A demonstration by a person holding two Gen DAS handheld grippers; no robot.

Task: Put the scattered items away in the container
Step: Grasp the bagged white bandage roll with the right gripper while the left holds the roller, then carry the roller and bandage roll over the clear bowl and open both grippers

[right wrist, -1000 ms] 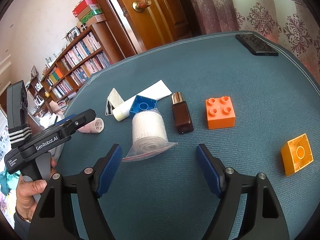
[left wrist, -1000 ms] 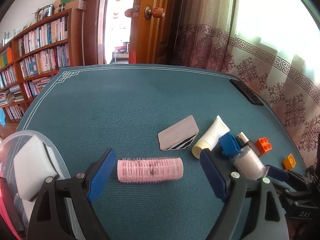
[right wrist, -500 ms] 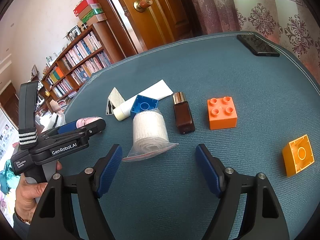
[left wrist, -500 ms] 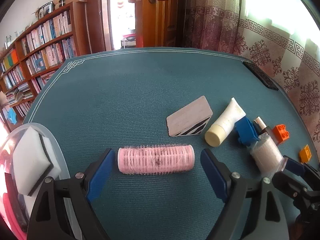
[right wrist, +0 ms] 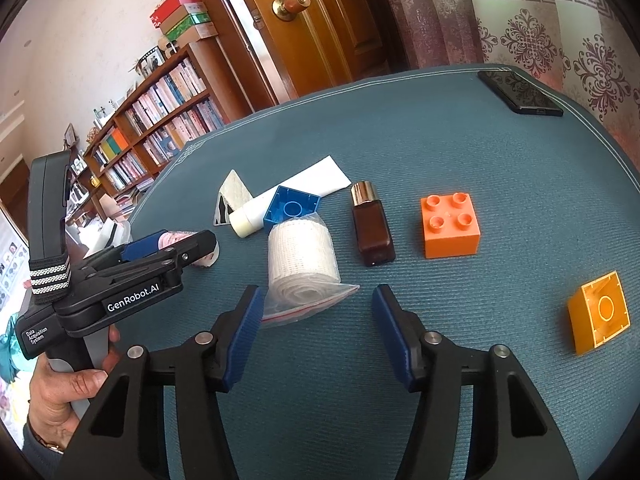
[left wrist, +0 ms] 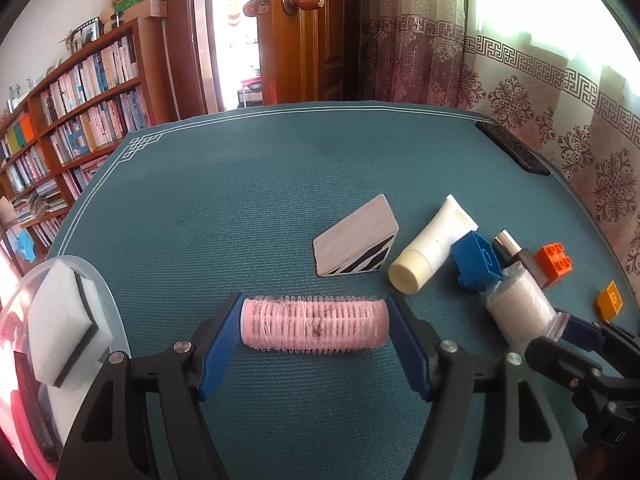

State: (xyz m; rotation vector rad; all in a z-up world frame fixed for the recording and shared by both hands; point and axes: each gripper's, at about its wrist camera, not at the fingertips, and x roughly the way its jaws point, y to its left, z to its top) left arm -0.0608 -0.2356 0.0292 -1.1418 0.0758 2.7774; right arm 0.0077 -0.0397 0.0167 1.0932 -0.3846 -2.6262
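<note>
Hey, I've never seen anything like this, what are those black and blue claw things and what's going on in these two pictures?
They are clamps that a person holds, one in each hand, each with a camera looking along its two blue fingers. One picture is from the left hand-held gripper, the other from the right hand-held gripper.

The left one is closed on the ends of a pink hair roller. The right one is open and empty, just short of a bagged gauze roll.

Also on the teal table: a cream tube, a brown bottle, blue, orange and yellow blocks. The clear container at left holds a sponge.
</note>
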